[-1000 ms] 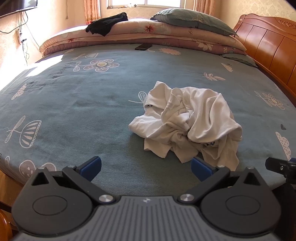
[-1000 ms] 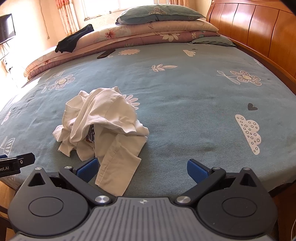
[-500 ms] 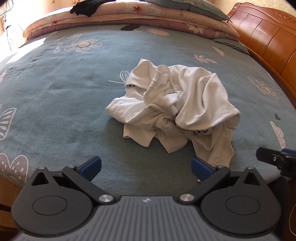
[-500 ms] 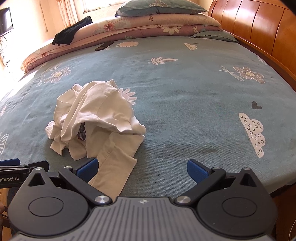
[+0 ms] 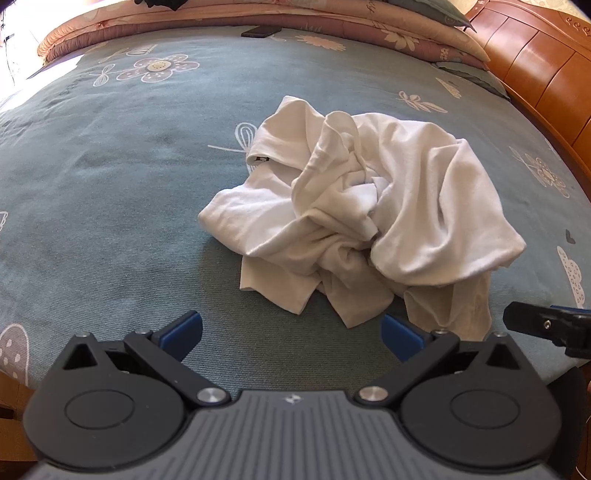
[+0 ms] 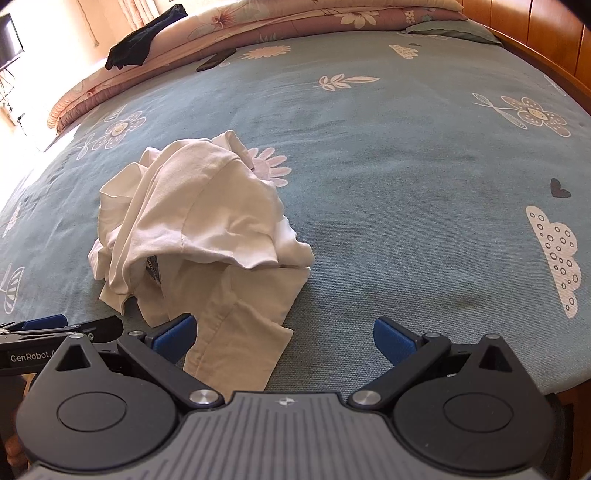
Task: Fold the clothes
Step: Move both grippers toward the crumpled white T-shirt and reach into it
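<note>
Hovering low over the near edge of the bed, the left gripper (image 5: 291, 334) has its blue-padded fingers spread wide with only bare bedspread (image 5: 110, 192) between them. Just past its right finger hangs the nearest flap of the white garment (image 5: 362, 206), close to the pad though contact cannot be made out. The right gripper (image 6: 284, 338) is likewise spread and holds nothing; a long flat flap of the same white garment (image 6: 199, 221) runs down between its fingers, lying against the left pad and reaching toward the gripper body.

The garment is a crumpled heap of thin white cloth, twisted into folds at the middle, with a hemmed edge and a small dark label showing at its far left side. It sits on the teal flower-printed bedspread, near the front edge. Beyond it lies a dark phone (image 6: 216, 59), then stacked floral quilts (image 6: 258, 22) bearing a black garment (image 6: 144, 50).
</note>
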Motion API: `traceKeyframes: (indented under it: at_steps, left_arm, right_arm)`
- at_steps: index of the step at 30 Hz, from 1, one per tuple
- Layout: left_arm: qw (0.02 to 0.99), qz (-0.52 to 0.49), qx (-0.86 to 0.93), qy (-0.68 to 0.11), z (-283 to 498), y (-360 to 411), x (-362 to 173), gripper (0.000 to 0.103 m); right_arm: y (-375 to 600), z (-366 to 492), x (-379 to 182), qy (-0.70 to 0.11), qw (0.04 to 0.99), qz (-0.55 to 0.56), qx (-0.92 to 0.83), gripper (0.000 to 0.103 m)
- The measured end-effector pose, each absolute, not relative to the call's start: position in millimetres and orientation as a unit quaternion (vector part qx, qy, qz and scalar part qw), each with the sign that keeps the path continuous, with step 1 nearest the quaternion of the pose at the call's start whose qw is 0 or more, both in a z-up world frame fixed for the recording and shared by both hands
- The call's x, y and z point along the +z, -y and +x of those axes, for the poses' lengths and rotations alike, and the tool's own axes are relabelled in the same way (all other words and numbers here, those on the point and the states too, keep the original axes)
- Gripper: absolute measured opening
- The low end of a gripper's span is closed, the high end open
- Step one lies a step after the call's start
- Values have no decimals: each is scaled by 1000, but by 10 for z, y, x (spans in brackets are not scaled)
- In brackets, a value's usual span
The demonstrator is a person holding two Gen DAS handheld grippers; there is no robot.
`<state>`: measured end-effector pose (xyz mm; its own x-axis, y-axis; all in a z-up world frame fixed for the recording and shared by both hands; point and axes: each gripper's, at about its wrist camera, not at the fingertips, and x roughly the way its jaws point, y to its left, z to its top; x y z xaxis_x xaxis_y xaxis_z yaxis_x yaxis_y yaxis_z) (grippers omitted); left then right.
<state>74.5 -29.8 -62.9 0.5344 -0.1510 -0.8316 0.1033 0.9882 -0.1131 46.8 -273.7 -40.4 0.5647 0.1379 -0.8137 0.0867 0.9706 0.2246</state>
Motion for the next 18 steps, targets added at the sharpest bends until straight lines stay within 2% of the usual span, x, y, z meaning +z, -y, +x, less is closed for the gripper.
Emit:
traceKeyframes:
  at_steps: [8,15,18]
  left_arm:
    - [874,-29,-84,-478,809,318,-748,103]
    - [898,-66,-84,-426,786,185,-725,103]
    - [906,-93,-83,-405,762,98,-717,103]
  right_arm:
    - [2762,557,-474,-457,881,123,25,103]
    - [2812,423,-307,-344,925,134,86,103]
    - [2837,392,-257,-322,932,139,92,103]
